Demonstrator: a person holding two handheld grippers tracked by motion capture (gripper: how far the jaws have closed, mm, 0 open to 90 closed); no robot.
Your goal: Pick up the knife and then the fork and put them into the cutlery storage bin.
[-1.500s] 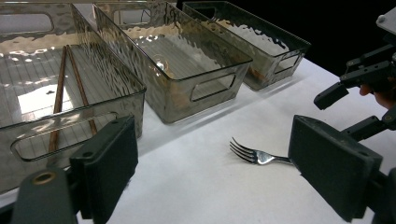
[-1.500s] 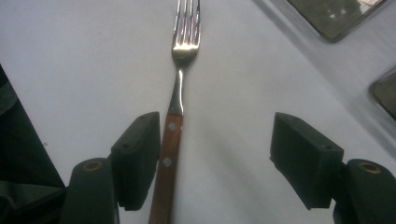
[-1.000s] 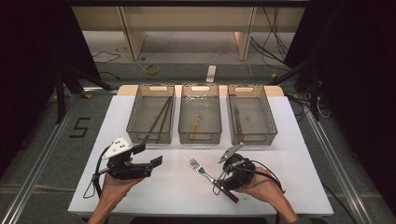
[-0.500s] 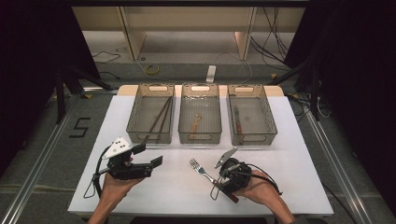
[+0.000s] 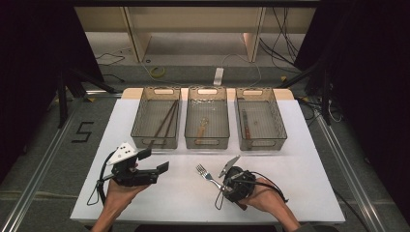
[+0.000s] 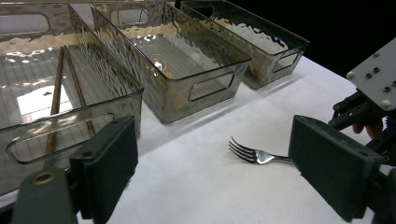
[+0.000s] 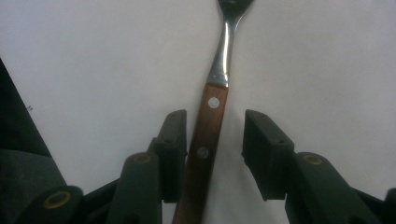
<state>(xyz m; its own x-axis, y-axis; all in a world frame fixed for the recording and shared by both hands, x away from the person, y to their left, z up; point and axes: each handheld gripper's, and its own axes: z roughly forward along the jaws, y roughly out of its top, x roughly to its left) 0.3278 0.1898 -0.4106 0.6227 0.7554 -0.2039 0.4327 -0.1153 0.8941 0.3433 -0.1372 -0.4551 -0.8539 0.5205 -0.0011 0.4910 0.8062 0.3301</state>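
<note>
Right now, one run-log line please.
right gripper: jaws closing around wooden-handled steel fork, gap on one side | fork: flat on white table | left gripper: open, idle

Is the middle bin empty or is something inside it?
Not empty. The middle bin holds one small thing with a wooden handle lying on its floor; what kind of utensil it is, I cannot tell.

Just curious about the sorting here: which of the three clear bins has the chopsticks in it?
The left bin, nearest the left gripper. Two long brown chopsticks lie in it; the middle bin and right bin each hold a shorter utensil.
</note>
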